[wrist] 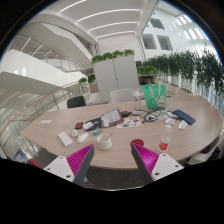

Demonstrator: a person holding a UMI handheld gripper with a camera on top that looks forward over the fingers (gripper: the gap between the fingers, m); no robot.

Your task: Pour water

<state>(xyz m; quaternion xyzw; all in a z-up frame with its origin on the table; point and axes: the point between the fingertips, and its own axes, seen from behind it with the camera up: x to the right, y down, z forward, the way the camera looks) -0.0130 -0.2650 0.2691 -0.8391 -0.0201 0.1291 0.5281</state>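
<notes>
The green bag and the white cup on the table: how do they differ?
The green bag stands tall at the far side of the table, well beyond the fingers; the white cup is short and sits near, just ahead of them. The bag is bright green, the cup plain white. Both rest upright on the table, untouched by the open gripper.

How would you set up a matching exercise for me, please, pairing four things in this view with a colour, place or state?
Things:
1. bag
2. cup
3. notebook
4. tool

Descriptions:
a. white, just ahead of the tool
b. open, holding nothing
c. green, upright towards the far side of the table
d. dark, lying flat further back on the right

Pairs: 1-c, 2-a, 3-d, 4-b
</notes>
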